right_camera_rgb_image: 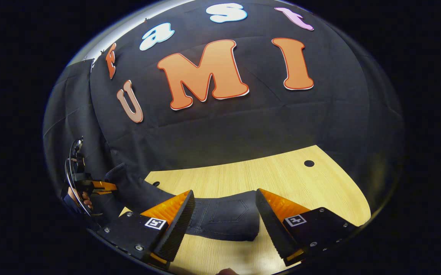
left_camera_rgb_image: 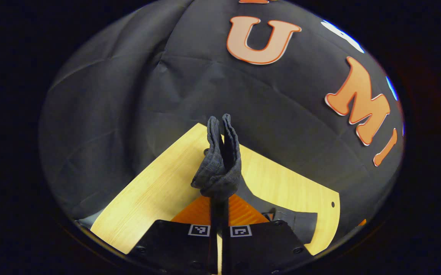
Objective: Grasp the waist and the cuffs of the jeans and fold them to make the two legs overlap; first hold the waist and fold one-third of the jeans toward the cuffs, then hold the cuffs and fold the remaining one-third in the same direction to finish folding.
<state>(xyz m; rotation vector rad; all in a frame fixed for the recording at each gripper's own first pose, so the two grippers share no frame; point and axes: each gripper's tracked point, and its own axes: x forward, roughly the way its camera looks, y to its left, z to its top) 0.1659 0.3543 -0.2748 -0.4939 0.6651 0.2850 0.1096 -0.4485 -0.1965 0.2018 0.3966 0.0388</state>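
Left gripper view: left tongs (left_camera_rgb_image: 219,208) closed tight on a bunched end of the dark jeans (left_camera_rgb_image: 219,160), lifted above the wooden bench (left_camera_rgb_image: 155,191).

Right gripper view: right tongs (right_camera_rgb_image: 223,214) wide open, holding nothing, just above the waist part of the jeans (right_camera_rgb_image: 224,217), flat on the bench (right_camera_rgb_image: 281,175); far left, the other tongs with a hand (right_camera_rgb_image: 84,198) and raised cloth.

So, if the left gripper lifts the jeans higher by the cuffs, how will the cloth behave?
Probably floppy: the cuffs bunch and curl above the shut left gripper. The jeans would likely sag and drag along the table, as the waist lies flat there. The thick denim seems unlikely to slip.
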